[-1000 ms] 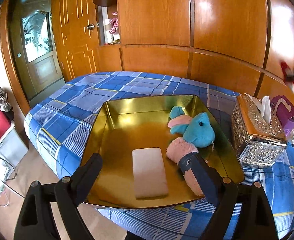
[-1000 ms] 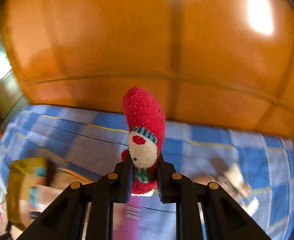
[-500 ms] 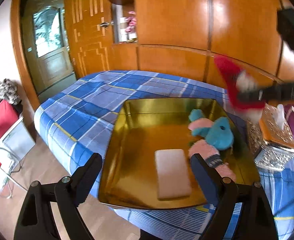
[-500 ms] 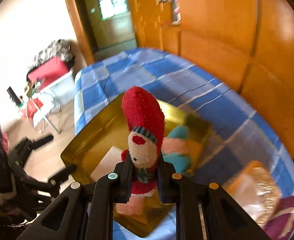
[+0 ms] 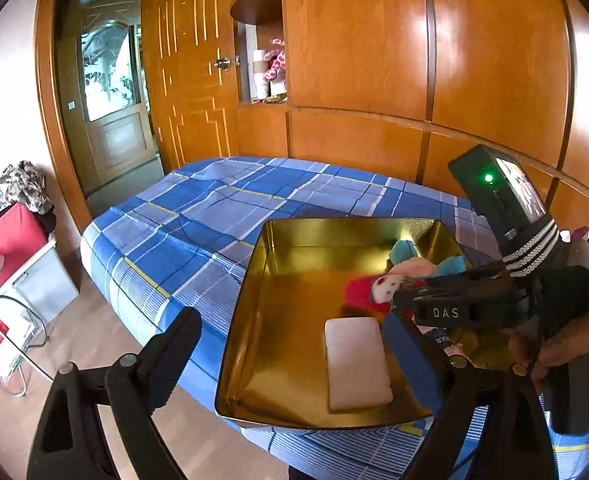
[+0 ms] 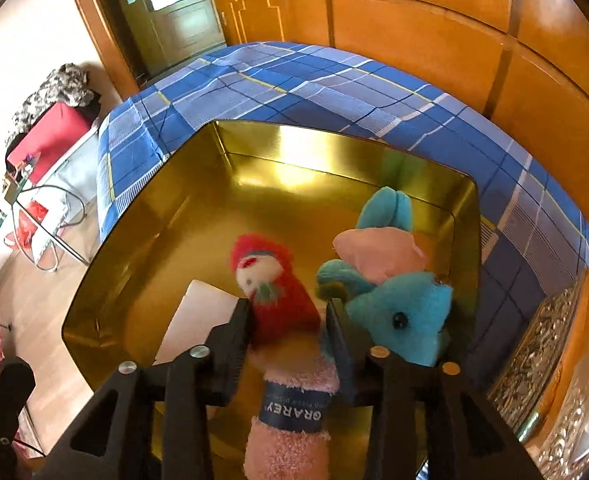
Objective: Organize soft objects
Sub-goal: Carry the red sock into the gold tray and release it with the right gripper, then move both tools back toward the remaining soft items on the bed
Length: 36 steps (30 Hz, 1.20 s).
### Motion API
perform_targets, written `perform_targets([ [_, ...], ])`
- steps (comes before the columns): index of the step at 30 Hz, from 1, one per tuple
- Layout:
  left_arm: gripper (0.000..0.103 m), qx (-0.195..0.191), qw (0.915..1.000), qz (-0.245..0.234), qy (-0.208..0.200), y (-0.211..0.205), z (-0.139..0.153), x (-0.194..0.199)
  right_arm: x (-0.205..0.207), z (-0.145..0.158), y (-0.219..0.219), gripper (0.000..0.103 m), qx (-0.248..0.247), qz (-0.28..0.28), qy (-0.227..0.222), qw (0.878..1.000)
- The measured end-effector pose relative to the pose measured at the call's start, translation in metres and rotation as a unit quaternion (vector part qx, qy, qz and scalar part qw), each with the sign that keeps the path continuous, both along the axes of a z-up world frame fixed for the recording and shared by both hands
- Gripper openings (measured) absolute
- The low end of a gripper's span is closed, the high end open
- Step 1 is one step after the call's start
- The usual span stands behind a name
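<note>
A gold tray (image 5: 254, 280) (image 6: 142, 208) lies on the blue checked bed (image 5: 214, 208). In it are a white pad (image 5: 356, 364) (image 6: 198, 312), a blue and pink plush fish (image 6: 398, 308) (image 5: 450, 264) and a fuzzy pink sock (image 6: 290, 432). My right gripper (image 6: 290, 312) (image 5: 398, 300) reaches down into the tray, its jaws opening. A red snowman sock (image 6: 278, 292) (image 5: 358, 292) sits loosely between them, with a gap on its right side, above the pink sock. My left gripper (image 5: 290, 324) hovers wide open before the tray's near edge, holding nothing.
An ornate silver tissue box (image 6: 554, 360) stands right of the tray. Wooden wall panels and a door back the bed. A red box, a glass table and clutter sit on the floor at left. A person's hand (image 5: 574, 344) holds the right gripper.
The right gripper swung in from the right and dropped into the tray with the red sock; its jaws have parted from the sock. The left gripper drifted slightly and stayed open.
</note>
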<state>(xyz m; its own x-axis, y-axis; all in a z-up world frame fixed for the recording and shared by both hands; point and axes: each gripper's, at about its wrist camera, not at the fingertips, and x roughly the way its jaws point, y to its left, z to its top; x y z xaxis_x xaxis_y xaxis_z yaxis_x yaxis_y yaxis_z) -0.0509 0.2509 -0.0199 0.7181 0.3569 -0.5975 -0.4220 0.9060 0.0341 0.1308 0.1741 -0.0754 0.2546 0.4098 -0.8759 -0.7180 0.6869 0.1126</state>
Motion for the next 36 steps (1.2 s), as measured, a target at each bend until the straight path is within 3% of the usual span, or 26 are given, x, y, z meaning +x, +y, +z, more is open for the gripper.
perform_targets([
  [8,0.093,0.007,1.0000,-0.002,-0.002,-0.005,0.003,0.000,-0.006,0.027,-0.027,0.044,0.042,-0.039,-0.021,0.998],
  [17,0.093,0.019,0.9997,-0.015,-0.002,-0.016,0.005,-0.001,-0.025,0.061,-0.067,0.044,0.065,-0.067,-0.075,0.993],
  [36,0.093,0.038,0.9982,-0.046,-0.002,-0.040,0.007,-0.001,-0.032,0.116,-0.189,0.044,0.109,-0.169,-0.150,0.968],
])
